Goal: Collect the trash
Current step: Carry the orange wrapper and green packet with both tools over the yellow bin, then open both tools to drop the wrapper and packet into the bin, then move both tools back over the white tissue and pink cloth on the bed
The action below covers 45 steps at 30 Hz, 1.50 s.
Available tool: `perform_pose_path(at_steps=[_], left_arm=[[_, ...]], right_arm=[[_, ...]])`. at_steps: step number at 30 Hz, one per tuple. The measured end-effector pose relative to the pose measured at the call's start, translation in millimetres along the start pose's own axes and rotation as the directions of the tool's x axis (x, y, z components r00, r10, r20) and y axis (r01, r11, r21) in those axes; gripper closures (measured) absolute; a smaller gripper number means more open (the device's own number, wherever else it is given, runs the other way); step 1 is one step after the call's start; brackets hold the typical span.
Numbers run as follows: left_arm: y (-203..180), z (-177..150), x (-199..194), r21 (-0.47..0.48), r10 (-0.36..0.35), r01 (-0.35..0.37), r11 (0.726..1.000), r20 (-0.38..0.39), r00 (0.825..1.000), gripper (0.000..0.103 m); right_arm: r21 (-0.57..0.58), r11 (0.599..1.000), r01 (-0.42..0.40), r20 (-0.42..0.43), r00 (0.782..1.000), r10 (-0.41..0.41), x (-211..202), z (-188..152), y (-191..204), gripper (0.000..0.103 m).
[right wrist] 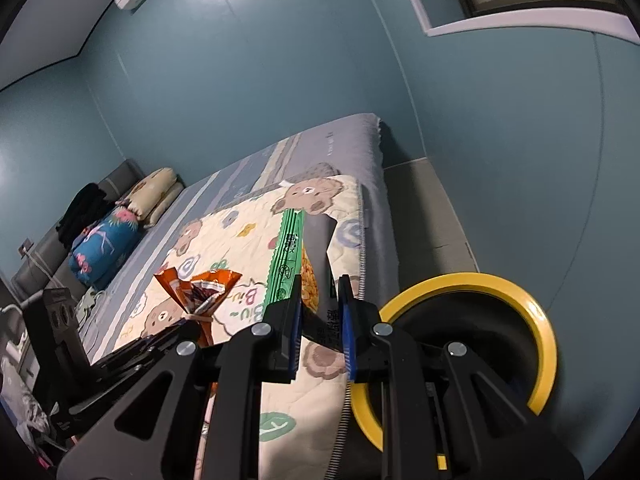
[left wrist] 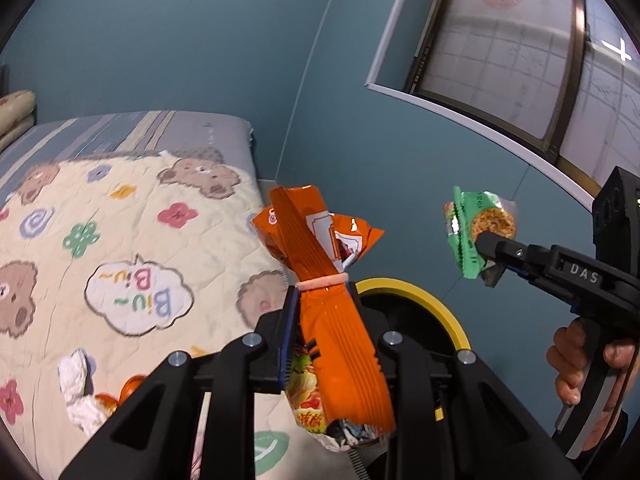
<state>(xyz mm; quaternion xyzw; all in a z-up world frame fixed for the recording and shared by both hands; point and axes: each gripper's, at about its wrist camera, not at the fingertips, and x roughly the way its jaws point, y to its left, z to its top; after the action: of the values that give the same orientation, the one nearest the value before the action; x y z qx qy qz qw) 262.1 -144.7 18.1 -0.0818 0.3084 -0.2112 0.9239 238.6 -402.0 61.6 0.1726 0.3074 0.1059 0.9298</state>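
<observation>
A: What are the grippers holding?

B: The left gripper (left wrist: 320, 320) is pinching an orange snack packet (left wrist: 324, 264) at its tied neck, jaws narrow on it, above the bed's (left wrist: 120, 216) near right corner. The right gripper (right wrist: 320, 320) is clamping a green wrapper (right wrist: 290, 256).

A: How are they handling?

B: Both are looking light, crinkly and slippery. The yellow-rimmed bin (right wrist: 536, 320) is sitting just right of the bed.

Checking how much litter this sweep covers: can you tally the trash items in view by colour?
Orange: 2, the orange snack bag in the left tool, an orange scrap on the quilt
Green: 1, the green wrapper in the right tool
White: 1, crumpled tissue
Total: 4
</observation>
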Motion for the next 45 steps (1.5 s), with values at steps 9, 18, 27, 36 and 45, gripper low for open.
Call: perform_pose_path(at_steps=[9, 18, 27, 36, 45], left_arm=[[-33.6, 5.2, 42.8, 0.068, -0.029, 0.032, 0.997, -0.047, 0.999, 0.081], [-60.1, -3.7, 101.2, 0.106, -0.049, 0.063, 0.992, -0.123, 0.991, 0.081], [-77.3, -24.0, 146.9, 0.091, -0.068, 0.088, 0.992, -0.209, 0.976, 0.081], [-70.8, -26.6, 151.9, 0.013, -0.084, 0.089, 0.996, -0.235, 0.968, 0.053], [-44.0, -29.6, 117.0, 0.032, -0.015, 0.021, 0.999, -0.181, 0.983, 0.019]], right_arm=[[0.043, 0.997, 0.065, -0.004, 0.998, -0.065, 13.0, -3.1, -45.8, 0.087], [0.085, 0.986, 0.145, -0.023, 0.989, -0.143, 37.0, -16.7, -97.6, 0.087], [0.114, 0.966, 0.234, -0.054, 0.972, -0.229, 61.7, -37.3, -133.2, 0.087], [0.111, 0.951, 0.290, -0.045, 0.957, -0.287, 59.0, -42.7, -141.2, 0.074], [0.138, 0.940, 0.311, -0.037, 0.950, -0.309, 44.3, -46.7, -135.2, 0.046]])
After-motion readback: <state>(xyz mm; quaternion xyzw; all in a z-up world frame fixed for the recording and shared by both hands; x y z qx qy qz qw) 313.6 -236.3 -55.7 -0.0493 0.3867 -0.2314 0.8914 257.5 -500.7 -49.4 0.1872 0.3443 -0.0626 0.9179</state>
